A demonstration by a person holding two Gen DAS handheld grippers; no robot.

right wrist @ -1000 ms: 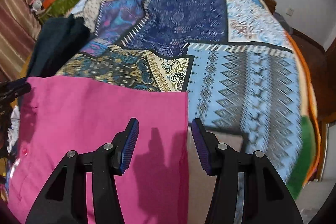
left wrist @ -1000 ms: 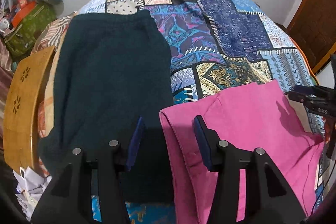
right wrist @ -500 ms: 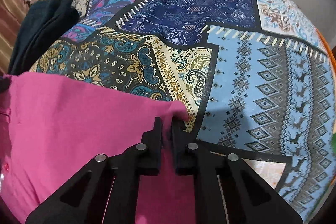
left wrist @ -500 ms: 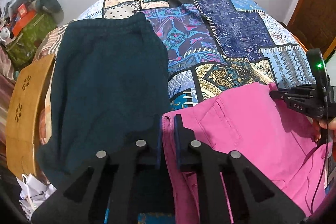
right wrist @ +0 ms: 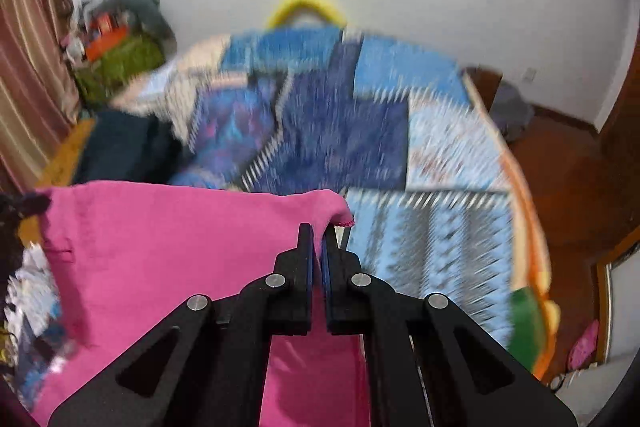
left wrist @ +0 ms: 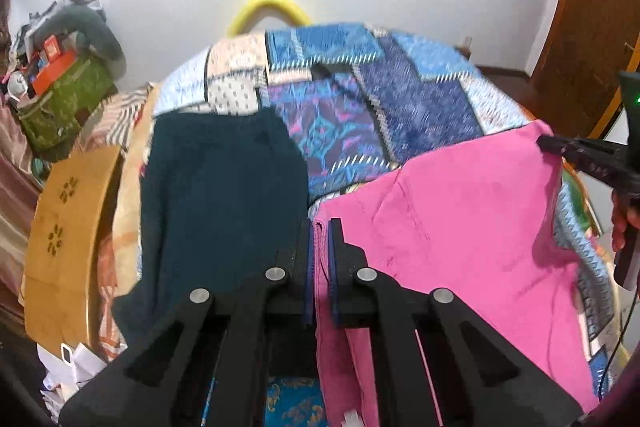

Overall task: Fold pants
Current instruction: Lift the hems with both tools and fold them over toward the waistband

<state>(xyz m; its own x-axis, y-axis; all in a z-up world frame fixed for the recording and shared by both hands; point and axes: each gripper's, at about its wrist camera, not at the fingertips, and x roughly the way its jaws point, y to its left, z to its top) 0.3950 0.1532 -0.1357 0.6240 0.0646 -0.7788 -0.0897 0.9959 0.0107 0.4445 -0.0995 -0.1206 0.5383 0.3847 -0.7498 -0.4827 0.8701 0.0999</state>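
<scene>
Right now the pink pants [left wrist: 460, 227] hang off the patchwork bedspread [left wrist: 400, 107] between your two tools, raised by one edge while the rest drapes toward you. Your left tool [left wrist: 319, 227] is clenched on the near-left corner of that edge, with the pink hem visible between its blue pads. Your right tool [right wrist: 317, 231] is clenched on the opposite corner, and a small tip of cloth pokes out past it toward the far right. Holding both corners at once keeps the edge taut and level, which looks like the set-up for carrying it over the rest of the garment in a clean fold; I judge the fold is begun, not laid.

The left wrist view gives you what the right cannot: seams and what may be a pocket line on the pink cloth, plus the right tool's dark tips biting the far-right corner, with your fingers [left wrist: 624, 223] on its handle. It also shows the dark teal garment [left wrist: 220, 195] lying flat on the bed just left of the pants, apparently folded already, and the wooden board [left wrist: 68, 227] at the bed's left edge.

The right wrist view, though blurred, shows the open bedspread [right wrist: 420, 187] far of the raised edge, with room for the fold, and the wooden floor [right wrist: 560, 167] on the right.
</scene>
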